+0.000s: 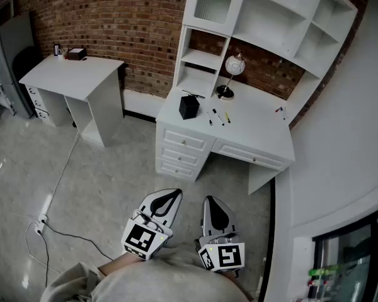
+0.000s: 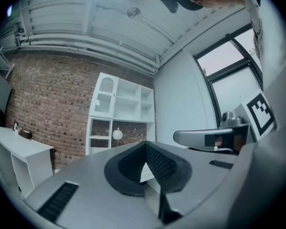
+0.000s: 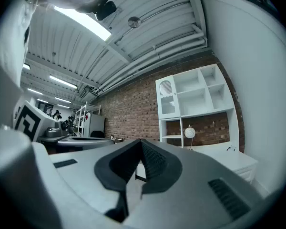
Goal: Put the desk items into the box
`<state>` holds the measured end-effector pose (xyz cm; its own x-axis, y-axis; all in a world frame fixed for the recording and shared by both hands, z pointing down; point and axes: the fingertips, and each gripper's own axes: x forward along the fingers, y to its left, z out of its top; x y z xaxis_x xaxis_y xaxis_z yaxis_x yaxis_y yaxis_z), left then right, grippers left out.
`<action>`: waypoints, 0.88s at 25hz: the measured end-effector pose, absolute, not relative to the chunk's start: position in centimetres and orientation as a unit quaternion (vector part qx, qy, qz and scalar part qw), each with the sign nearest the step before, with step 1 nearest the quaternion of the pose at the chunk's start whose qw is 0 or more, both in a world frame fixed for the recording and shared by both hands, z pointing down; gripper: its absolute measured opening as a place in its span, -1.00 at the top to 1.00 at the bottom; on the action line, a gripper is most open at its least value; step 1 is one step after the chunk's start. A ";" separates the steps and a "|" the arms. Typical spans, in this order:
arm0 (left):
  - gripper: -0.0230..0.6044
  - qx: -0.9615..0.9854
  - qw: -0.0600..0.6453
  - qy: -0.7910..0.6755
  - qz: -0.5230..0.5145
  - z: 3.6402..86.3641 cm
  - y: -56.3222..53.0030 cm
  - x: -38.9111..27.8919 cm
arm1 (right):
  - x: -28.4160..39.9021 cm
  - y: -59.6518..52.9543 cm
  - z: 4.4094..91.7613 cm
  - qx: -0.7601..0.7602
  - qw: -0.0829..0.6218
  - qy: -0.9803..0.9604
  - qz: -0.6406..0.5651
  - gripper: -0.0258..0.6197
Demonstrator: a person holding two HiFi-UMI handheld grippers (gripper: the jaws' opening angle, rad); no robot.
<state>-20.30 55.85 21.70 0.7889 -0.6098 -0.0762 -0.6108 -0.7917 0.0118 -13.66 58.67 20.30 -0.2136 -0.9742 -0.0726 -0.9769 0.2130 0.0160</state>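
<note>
– Box sits far off at the left end of the white desk, well apart from both grippers, which hang near, low over the floor.
– The pens?
– Scattered just right of it, thin dark sticks on the smooth top. The box is a small matte black cube.
– Grippers?
– Left gripper and right gripper are both closed, ribbed black pads meeting, gripping nothing.
– Around?
– A globe lamp stands behind the pens under the white shelf unit. A second white table is far left, by the brick wall.
</note>
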 end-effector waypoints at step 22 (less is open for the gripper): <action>0.91 -0.942 -0.010 0.334 0.007 24.9 53.4 -20.2 | -13.7 56.8 22.3 -0.618 0.030 0.786 0.014 0.86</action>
